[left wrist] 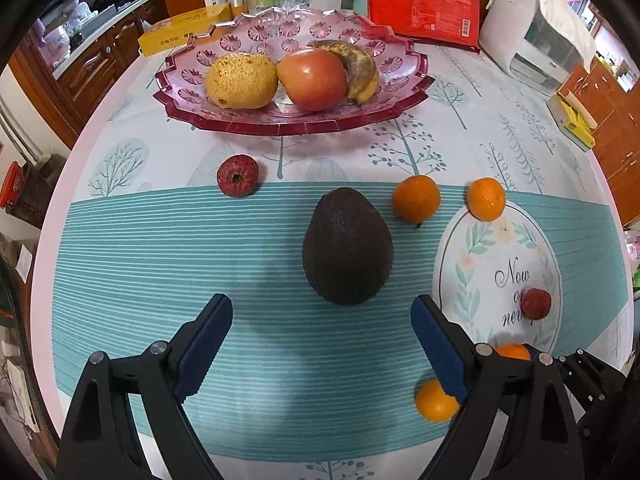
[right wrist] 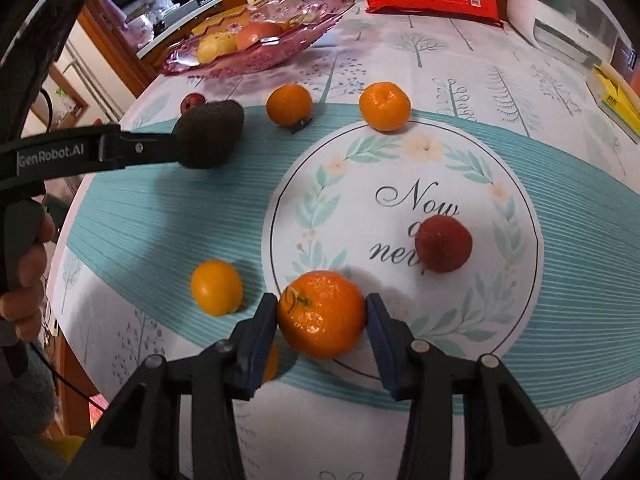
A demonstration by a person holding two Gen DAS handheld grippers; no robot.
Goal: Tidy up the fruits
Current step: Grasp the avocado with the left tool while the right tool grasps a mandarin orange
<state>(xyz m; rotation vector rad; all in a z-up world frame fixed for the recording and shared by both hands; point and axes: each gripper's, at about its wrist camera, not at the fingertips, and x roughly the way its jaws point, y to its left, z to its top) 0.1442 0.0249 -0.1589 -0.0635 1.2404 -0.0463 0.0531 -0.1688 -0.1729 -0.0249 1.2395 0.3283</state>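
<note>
1. A kitchen table (left wrist: pixel 120 240) under a teal-striped, tree-printed cloth is seen; a pink glass fruit dish (left wrist: pixel 180 80) stands at the far side and already holds 3 fruits.
2. The left gripper (left wrist: pixel 322 320) is spread wide, with nothing held; the dark avocado (left wrist: pixel 347 246) lies just ahead of its fingertips.
3. The avocado is judged fairly heavy, with rough skin and a firm body that bruises if squeezed hard. A grip across the broad middle is advised.
4. The right gripper (right wrist: pixel 322 316) is clamped on a mandarin (right wrist: pixel 321 314) at the edge of the round printed mat (right wrist: pixel 500 200), pads on both flanks.
5. The mandarin is judged light, soft-skinned and slightly glossy, so gentle pressure suffices.
</note>
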